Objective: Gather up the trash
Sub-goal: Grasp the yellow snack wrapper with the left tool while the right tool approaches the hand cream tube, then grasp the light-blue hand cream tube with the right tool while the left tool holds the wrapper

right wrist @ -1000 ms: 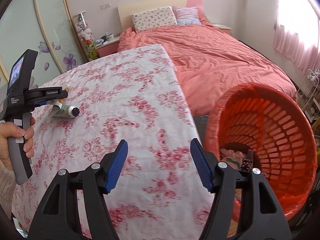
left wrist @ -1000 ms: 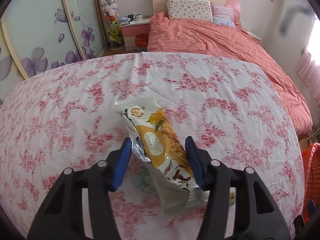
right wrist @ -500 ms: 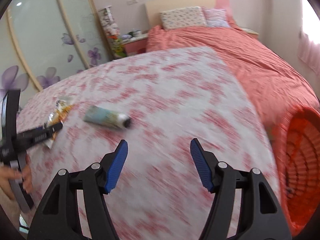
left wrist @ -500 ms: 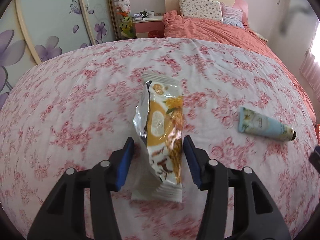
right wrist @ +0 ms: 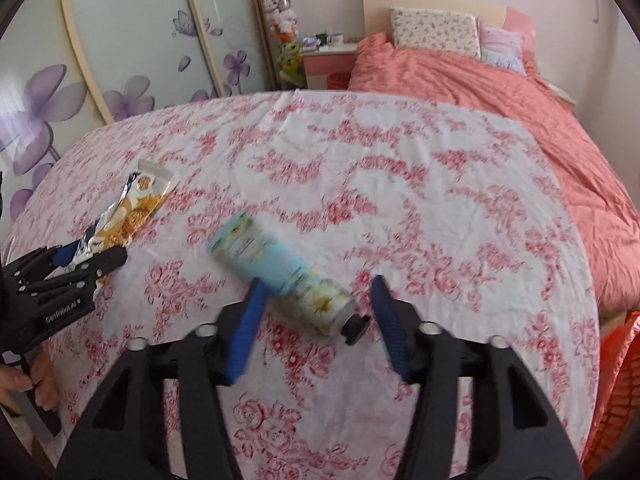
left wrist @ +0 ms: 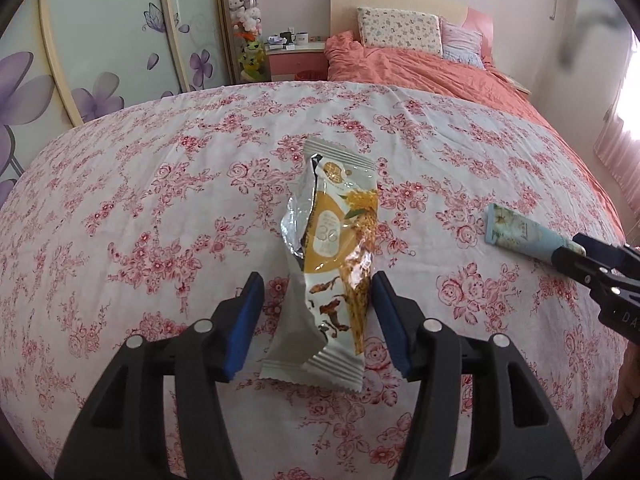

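A torn yellow and silver snack wrapper (left wrist: 332, 256) lies on the flowered tablecloth (left wrist: 160, 208). My left gripper (left wrist: 316, 300) is open, its blue pads on either side of the wrapper's near end. A pale blue cream tube (right wrist: 280, 272) with a black cap lies to the right of the wrapper. My right gripper (right wrist: 316, 300) is open and straddles the tube's cap end. The wrapper also shows in the right wrist view (right wrist: 132, 204), with the left gripper (right wrist: 88, 256) at it. The tube (left wrist: 524, 232) and the right gripper's finger (left wrist: 600, 256) show in the left wrist view.
An orange plastic basket (right wrist: 616, 392) stands off the table's right edge. A bed with a salmon quilt (right wrist: 500, 88) lies beyond the table. A wardrobe with purple flowers (left wrist: 100, 40) and a pink nightstand (left wrist: 296, 60) stand at the back left.
My right gripper has swung left from the orange basket to the table and now straddles the tube. My left gripper has stayed open around the wrapper, which now lies straighter between the pads.
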Tool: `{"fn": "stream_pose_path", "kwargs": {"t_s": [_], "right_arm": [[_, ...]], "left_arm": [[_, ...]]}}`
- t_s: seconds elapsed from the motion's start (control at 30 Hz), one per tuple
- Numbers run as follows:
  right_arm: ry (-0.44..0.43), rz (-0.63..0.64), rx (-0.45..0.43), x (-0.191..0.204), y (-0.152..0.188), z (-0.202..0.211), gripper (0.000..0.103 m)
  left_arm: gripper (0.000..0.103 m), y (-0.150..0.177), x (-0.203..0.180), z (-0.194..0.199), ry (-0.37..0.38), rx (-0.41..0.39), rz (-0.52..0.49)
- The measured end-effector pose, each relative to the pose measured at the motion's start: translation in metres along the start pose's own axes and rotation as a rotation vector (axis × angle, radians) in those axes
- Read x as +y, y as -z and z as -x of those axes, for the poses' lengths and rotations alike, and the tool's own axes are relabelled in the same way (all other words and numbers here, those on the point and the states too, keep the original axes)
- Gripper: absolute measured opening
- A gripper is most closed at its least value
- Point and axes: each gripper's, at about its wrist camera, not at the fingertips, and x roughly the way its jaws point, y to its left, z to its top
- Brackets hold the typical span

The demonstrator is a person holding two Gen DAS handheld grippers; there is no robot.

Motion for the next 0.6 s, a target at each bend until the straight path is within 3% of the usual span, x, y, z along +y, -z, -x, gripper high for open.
{"fn": "stream_pose_path", "kwargs": {"t_s": [0.13,0.23,0.5,0.6], "right_arm": [[0.000,-0.003,0.013,0.003,0.014,0.009,0.039],[-0.027,-0.041,0.019,0.002,0.019,0.015,0.039],[0.099,0.001,-0.017,0.019,0.005,-0.004,0.045],[0.100,-0.016,-0.015,0.018,0.008,-0.001,0.029]], "left_arm": [[0.056,0.000,0.000,0.000,0.000,0.000,0.001],[0.057,0.000,0.001,0.000,0.002,0.001,0.002],[0.058,0.001,0.001,0.000,0.001,0.001,0.001],[0.059,0.000,0.001,0.000,0.002,0.001,0.003]]}}
